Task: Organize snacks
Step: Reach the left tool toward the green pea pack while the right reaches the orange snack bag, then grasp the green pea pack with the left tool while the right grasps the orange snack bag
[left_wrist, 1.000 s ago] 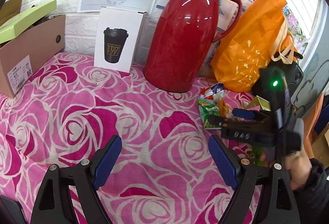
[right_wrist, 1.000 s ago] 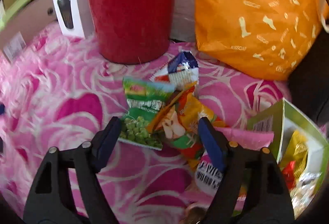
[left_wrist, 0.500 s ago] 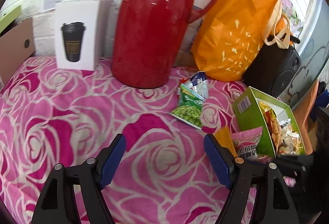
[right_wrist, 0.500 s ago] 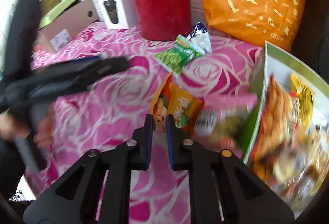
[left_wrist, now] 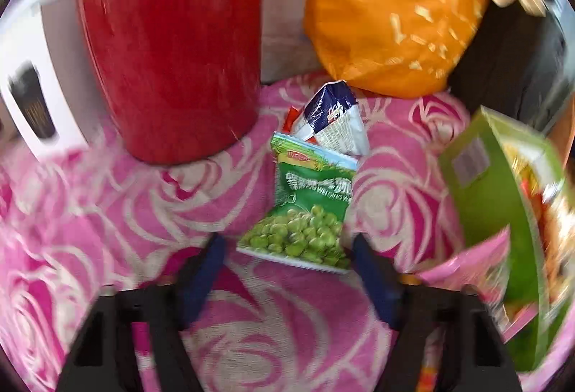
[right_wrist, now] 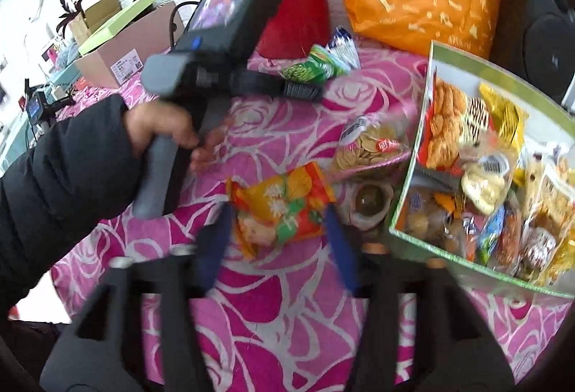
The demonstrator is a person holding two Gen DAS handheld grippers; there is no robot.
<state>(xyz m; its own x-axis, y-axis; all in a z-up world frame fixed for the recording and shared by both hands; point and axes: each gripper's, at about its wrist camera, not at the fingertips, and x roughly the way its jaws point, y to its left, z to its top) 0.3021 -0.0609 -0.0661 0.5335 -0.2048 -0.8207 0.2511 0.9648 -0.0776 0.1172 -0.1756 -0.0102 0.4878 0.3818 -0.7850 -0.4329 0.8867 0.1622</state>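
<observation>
Our left gripper (left_wrist: 287,257) has its blue pads spread wide, empty, straddling the bottom edge of the green pea packet (left_wrist: 305,208) that lies flat on the rose-patterned cloth (left_wrist: 107,212). Just beyond it a blue-and-white packet (left_wrist: 332,117) leans against the pea packet's top, near the foot of the red thermos (left_wrist: 169,40).

Our right gripper (right_wrist: 278,237) is open too, nothing between the pads — the orange snack packet (right_wrist: 280,208) lies on the cloth between them, looking released or not yet taken. To its right stands the green snack box (right_wrist: 406,198), already crowded with packets.

We judge these packets light, puffed and crinkly, with slick film that could slide out of a shallow pinch. The flat sealed seam at the bottom edge of the pea packet looks the safest hold; squeezing the belly risks crushing the contents.

The right wrist view gives us what the left cannot — the person's hand (right_wrist: 161,133) on the left gripper's handle, the box's full contents, a clear bag of round biscuits (right_wrist: 370,147) and a small round wrapped sweet (right_wrist: 370,201) beside the box wall. The left wrist view alone shows the pea packet's print close up and the white coffee-cup carton (left_wrist: 36,97) left of the thermos. Behind both stands the orange bag (left_wrist: 391,7).
</observation>
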